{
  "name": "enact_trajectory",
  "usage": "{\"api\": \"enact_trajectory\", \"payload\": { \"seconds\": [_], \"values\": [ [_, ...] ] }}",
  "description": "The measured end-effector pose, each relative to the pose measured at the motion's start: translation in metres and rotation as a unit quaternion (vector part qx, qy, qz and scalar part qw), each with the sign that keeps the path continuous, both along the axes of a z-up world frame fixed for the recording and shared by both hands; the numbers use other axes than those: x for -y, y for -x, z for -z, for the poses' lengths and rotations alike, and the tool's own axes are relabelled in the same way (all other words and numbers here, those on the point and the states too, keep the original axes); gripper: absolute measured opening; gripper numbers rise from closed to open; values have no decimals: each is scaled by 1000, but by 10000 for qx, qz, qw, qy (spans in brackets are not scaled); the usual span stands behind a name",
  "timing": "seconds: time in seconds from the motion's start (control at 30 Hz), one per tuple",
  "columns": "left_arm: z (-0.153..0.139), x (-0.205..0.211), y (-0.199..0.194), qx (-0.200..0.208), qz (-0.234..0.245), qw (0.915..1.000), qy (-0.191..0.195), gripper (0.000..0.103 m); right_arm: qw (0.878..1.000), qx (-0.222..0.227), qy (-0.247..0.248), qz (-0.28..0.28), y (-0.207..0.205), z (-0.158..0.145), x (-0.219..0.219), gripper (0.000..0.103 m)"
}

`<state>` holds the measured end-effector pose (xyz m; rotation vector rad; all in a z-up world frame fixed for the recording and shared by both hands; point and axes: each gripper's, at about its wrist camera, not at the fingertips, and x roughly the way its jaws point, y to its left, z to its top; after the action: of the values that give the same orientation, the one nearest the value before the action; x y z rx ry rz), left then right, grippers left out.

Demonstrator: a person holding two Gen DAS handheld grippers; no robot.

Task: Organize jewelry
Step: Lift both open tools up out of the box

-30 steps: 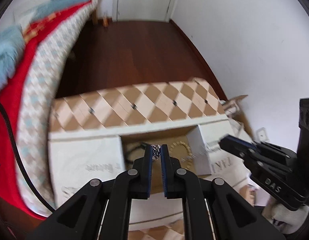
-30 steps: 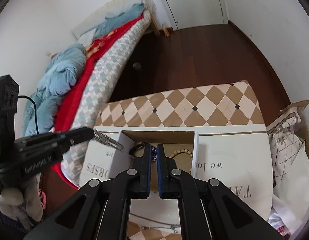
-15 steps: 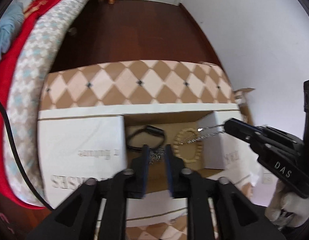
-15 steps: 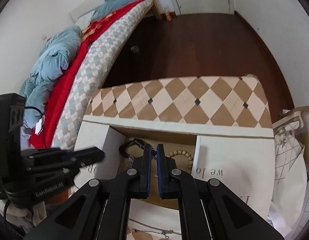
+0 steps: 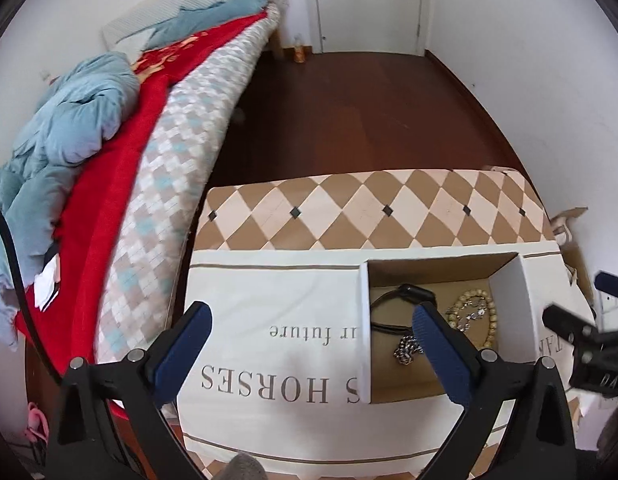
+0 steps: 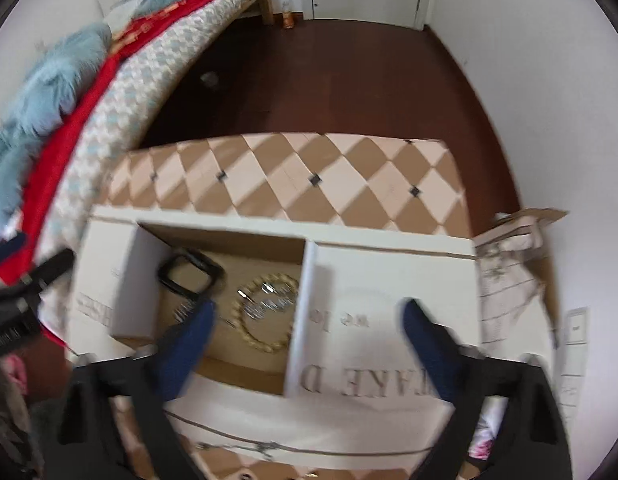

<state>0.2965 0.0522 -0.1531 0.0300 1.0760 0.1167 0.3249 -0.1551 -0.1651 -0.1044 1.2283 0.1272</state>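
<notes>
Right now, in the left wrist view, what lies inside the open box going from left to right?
black watch → silver chain → beaded bracelet, with a small silver piece lying inside its ring.

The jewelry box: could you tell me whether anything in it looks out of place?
Mostly tidy. In the cardboard box, a silver chain lies heaped on the beaded bracelet, which could tangle; another chain sits bunched beside the black watch.
</notes>
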Motion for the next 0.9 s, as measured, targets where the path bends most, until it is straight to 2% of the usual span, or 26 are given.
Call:
{"api": "enact_trajectory", "payload": {
  "seconds": [0.13, 0.33, 0.5, 0.9],
  "values": [
    [8, 4, 13, 36, -7, 9999, -155, 103, 9996, -145, 232, 3, 21, 17, -7, 103],
    [13, 5, 31, 16, -68, 9997, -247, 103, 9997, -25, 153, 207, 44, 21, -11, 103],
    [3, 2, 48, 163, -128, 9996, -214, 102, 9992, 233, 69, 312, 58, 4, -11, 103],
    [-46, 4, 99, 681, -153, 9972, -281, 102, 9949, 958, -31, 320, 103, -58, -12, 103]
  ]
}}
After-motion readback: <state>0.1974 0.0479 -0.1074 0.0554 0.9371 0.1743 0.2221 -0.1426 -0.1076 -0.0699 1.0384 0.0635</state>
